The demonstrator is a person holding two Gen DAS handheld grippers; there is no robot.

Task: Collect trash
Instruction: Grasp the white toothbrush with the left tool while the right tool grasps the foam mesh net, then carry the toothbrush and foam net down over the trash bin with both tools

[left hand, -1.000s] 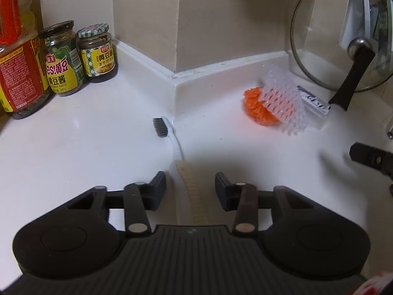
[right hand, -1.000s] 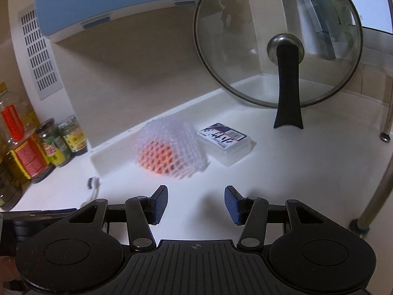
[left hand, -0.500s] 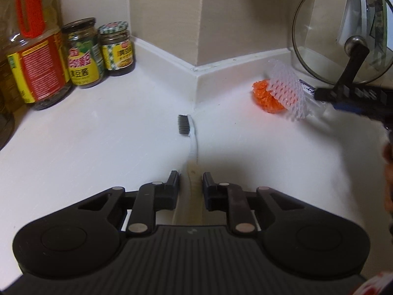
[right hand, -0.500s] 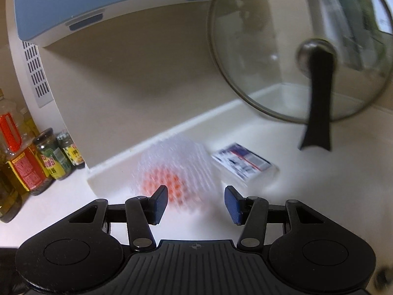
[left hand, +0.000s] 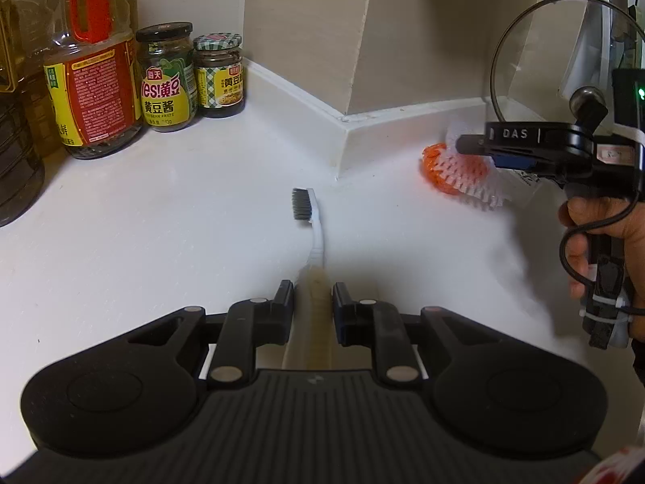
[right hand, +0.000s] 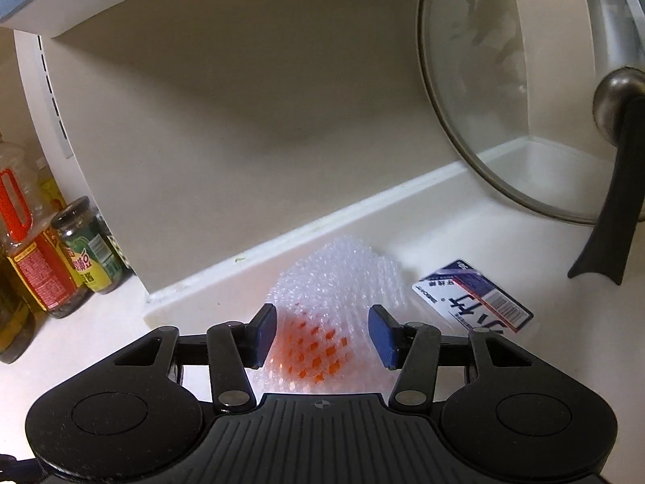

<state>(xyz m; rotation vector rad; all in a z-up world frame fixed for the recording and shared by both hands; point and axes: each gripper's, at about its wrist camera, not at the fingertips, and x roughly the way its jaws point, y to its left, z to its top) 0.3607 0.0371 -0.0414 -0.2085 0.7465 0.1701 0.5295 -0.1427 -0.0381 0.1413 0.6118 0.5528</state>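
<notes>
1. The left gripper point(left hand: 312, 298) is clamping its jaws on the beige handle of a toothbrush point(left hand: 313, 238); the grey-bristled head is pointing away toward the wall corner, over the white countertop point(left hand: 161, 222).
2. The right gripper point(right hand: 322, 332) is holding its blue-padded jaws apart on either side of a white foam fruit net point(right hand: 334, 282). They have just been closing, and the pads are lying at the edges of the net without visibly squeezing it.
3. At the far left of the counter, a cooking oil bottle point(left hand: 90, 60) with a red label and orange handle is standing against the wall.
4. Just to its right, two soybean paste jars point(left hand: 165, 76) are standing side by side.
5. Further right, past the wall corner, the foam net is lying against the backsplash with a crumpled orange mesh point(right hand: 314, 353) showing through its holes.
6. Just right of the net, a small clear plastic box with a blue, white and red label point(right hand: 473, 300) is lying flat.
7. At the far right, a glass pot lid point(right hand: 504, 92) with a black handle is standing upright.
8. In the left wrist view, a person's hand point(left hand: 604, 238) is gripping the right gripper's handle.
</notes>
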